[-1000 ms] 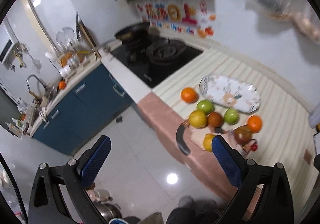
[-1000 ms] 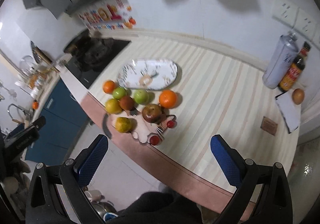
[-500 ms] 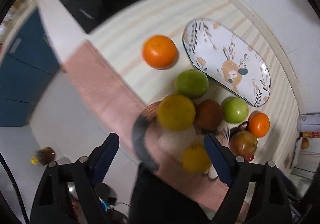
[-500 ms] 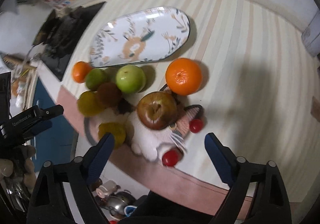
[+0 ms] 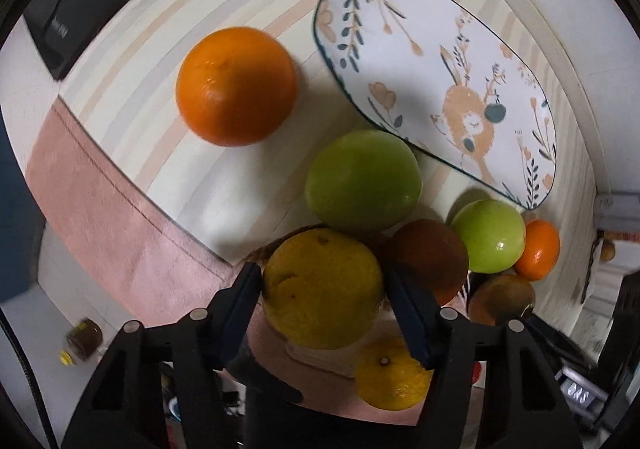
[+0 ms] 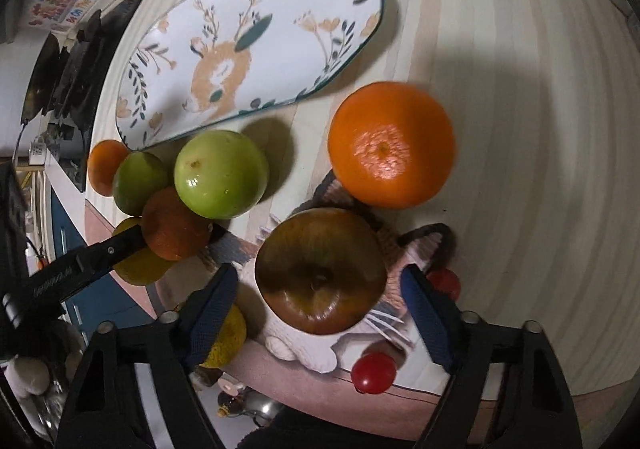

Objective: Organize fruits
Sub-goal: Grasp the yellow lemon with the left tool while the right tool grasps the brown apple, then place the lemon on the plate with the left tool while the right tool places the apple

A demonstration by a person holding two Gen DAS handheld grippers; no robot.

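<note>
My left gripper [image 5: 324,309] is open, its blue pads on either side of a yellow-green citrus [image 5: 322,289] at the counter's front edge. My right gripper [image 6: 320,301] is open around a dark brown-red apple [image 6: 320,269] that rests on a cat-shaped mat [image 6: 304,349]. An empty oval deer-pattern plate [image 5: 440,61] lies behind the fruit pile and also shows in the right wrist view [image 6: 248,45]. Nearby lie two oranges [image 5: 236,85] [image 6: 390,145], green fruits [image 5: 362,181] [image 6: 220,173], a brown fruit [image 5: 430,261] and a small yellow citrus [image 5: 392,373].
Two red cherry tomatoes [image 6: 374,373] [image 6: 444,283] lie by the mat near the counter's pink front edge [image 5: 100,193]. A black stove [image 6: 84,89] stands at the left end of the striped counter [image 6: 520,129]. The floor lies below the edge.
Both grippers have dropped close to the fruit pile. The left one now straddles the yellow-green citrus and the right one straddles the dark apple. Neither has closed.
</note>
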